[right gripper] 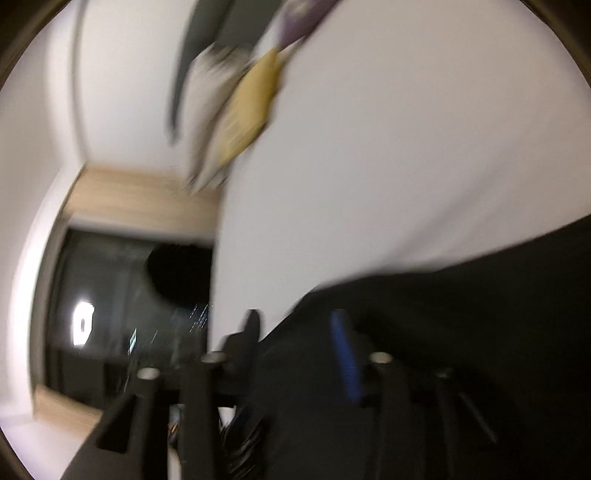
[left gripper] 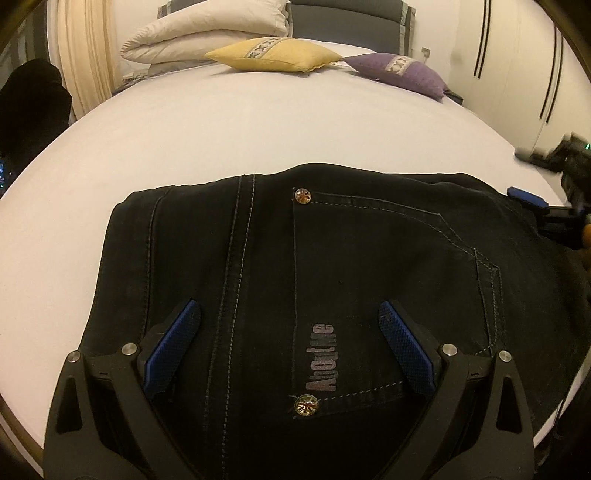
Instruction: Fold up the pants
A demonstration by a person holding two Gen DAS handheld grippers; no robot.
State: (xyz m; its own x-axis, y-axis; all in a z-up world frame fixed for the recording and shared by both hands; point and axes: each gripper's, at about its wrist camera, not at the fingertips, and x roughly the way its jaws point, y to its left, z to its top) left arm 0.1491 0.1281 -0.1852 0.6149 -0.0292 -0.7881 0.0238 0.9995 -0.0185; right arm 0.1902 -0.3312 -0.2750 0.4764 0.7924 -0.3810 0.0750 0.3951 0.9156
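The black jeans lie folded on the white bed, back pocket with rivets and a printed logo facing up. My left gripper hovers open over the near part of the jeans, its blue pads spread wide with nothing between them. My right gripper shows at the right edge of the jeans in the left wrist view. The right wrist view is blurred and tilted; there my right gripper sits at the edge of the jeans, its jaws apart, with black cloth across the gap.
A yellow cushion, a purple cushion and a folded cream duvet lie at the head of the bed. A white wardrobe stands at the right. A dark window and wooden frame lie off the bed.
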